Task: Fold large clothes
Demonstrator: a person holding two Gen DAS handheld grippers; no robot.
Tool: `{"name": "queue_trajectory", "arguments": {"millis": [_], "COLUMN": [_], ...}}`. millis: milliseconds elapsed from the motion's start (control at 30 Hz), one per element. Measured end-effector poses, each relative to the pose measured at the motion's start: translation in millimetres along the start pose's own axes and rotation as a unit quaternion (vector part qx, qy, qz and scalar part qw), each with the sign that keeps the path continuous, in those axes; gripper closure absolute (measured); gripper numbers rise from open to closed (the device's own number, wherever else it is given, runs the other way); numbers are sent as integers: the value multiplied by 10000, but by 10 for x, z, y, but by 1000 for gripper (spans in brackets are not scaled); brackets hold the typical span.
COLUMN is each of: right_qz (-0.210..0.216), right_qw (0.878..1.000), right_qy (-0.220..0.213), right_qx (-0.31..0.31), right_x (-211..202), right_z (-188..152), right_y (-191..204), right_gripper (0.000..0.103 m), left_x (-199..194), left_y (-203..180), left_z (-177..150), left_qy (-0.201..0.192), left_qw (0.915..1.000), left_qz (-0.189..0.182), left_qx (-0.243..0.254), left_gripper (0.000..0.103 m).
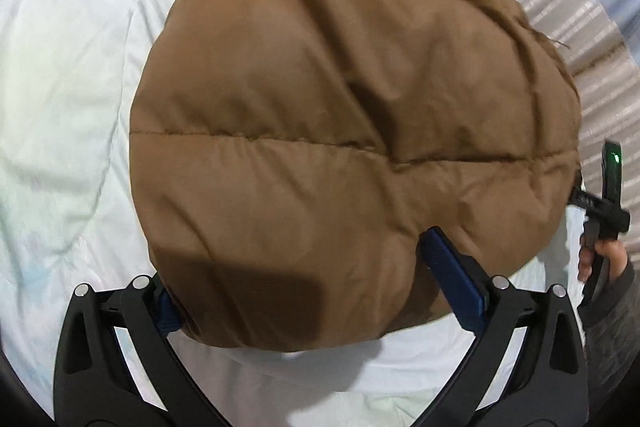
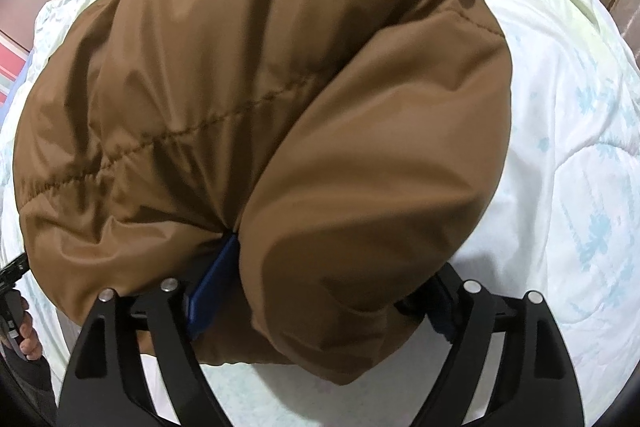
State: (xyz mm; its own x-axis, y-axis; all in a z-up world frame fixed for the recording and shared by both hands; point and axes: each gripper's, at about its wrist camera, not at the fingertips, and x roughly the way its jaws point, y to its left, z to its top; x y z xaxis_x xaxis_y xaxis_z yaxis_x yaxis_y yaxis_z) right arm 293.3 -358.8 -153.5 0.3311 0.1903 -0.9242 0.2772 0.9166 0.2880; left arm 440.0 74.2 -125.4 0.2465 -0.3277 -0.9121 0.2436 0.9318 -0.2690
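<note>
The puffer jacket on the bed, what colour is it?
Brown puffer jacket, plain with stitched quilting; clearest in the left wrist view.

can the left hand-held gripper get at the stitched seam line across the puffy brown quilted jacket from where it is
Probably not without letting go. The left hand-held gripper has the near hem of the puffy brown quilted jacket between its fingers, and the stitched seam lies farther up the panel. Nothing covers the seam.
</note>
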Motion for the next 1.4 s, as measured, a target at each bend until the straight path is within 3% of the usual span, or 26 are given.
{"name": "queue_trajectory", "arguments": {"millis": [233, 467, 800, 1133, 1400], "right_qz": [29, 25, 20, -155, -369], "right_qw": [10000, 10000, 10000, 9997, 9983], "right_qy": [20, 28, 4, -37, -125], "right_qx": [-84, -89, -48, -203, -429], "right_x": [22, 41, 97, 21, -5], "right_z": [39, 63, -7, -6, -47], "right_y": [-103, -156, -46, 104, 266], "right_gripper": [19, 19, 18, 20, 26], "left_x": [214, 173, 404, 331, 283], "left_y": [373, 360, 517, 148, -359], "left_z": [1, 10, -103, -57, -49], "left_qy": [181, 307, 450, 163, 59], "left_qw": [9953, 9961, 9861, 9936, 9988], "left_qz": [-590, -513, -1196, -696, 14], "left_qx": [-751, -651, -1059, -876, -490], "left_gripper": [3, 3, 3, 4, 13]}}
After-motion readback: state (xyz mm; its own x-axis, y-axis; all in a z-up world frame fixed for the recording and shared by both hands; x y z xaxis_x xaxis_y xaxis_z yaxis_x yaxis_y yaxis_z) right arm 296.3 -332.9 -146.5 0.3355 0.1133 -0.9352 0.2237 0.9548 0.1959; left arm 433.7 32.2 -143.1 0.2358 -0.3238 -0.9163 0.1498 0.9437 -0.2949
